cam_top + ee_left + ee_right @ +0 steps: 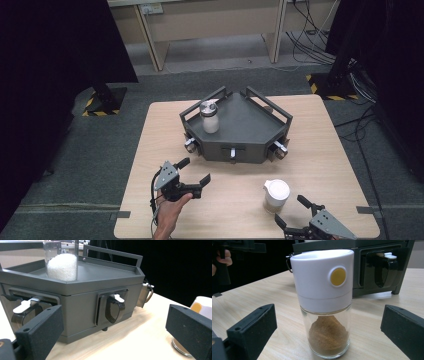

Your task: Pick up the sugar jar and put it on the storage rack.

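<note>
A dark grey angular rack (245,125) stands at the table's far middle. On its top left sits a glass jar of white granules (210,117) (62,266). Small scoops hang in slots on the rack's front faces (233,152) (115,308) (384,270). At the front right stands a white-lidded glass jar of brown powder (276,195) (324,290), upright. My right gripper (290,210) (328,315) is open, one jaw on each side of that jar, not touching it. My left gripper (195,170) (113,322) is open and empty, facing the rack's front (80,307).
The light wooden table (150,210) ends close behind both grippers. A metal cup (145,293) hangs at the rack's right corner. Bare tabletop lies between the two grippers. Beyond the table are grey carpet, stands with hazard tape (102,107) and desk legs.
</note>
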`<state>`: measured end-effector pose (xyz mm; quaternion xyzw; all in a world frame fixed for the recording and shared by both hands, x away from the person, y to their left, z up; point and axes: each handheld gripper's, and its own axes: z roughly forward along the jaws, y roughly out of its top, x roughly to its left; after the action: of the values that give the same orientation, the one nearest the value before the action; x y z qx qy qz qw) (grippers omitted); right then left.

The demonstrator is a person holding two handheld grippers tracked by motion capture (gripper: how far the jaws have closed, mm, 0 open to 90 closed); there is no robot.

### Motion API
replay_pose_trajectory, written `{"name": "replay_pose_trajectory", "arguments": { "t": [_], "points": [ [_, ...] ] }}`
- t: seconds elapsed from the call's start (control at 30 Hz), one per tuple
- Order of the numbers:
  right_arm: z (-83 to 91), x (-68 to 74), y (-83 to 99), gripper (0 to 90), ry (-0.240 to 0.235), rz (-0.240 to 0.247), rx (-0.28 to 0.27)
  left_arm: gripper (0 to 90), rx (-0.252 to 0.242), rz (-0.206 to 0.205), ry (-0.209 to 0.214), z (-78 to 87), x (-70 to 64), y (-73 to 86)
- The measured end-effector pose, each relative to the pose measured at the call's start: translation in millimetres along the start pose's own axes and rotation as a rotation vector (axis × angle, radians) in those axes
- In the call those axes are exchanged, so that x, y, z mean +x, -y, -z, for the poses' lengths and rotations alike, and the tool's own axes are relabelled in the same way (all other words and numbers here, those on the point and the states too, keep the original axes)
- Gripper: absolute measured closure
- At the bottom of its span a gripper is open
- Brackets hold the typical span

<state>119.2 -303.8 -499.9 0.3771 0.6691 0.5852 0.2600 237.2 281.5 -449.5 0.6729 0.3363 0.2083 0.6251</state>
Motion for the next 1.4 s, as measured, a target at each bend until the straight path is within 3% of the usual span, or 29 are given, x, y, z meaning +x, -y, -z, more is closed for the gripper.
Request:
{"name": "replay_pose_trajectory", "arguments": {
  "t": [0.6, 0.93, 1.4],
  "points": [
    [-0.3, -0.4, 0.2, 0.6, 0.000, -0.003, 0.000, 0.8, 0.010, -0.035, 0.016, 21.4, -4.3, 26.4],
    [-0.2, -0.3, 0.4, 0.6, -0.001, -0.001, 0.000, 0.9, 0.014, -0.033, -0.005, 32.1, -5.0, 47.7],
    [-0.9, -1.3, 0.4, 0.6, -0.003, 0.002, 0.002, 0.8, 0.017, -0.049, -0.001, 36.8, -9.2, 57.7]
  ]
}}
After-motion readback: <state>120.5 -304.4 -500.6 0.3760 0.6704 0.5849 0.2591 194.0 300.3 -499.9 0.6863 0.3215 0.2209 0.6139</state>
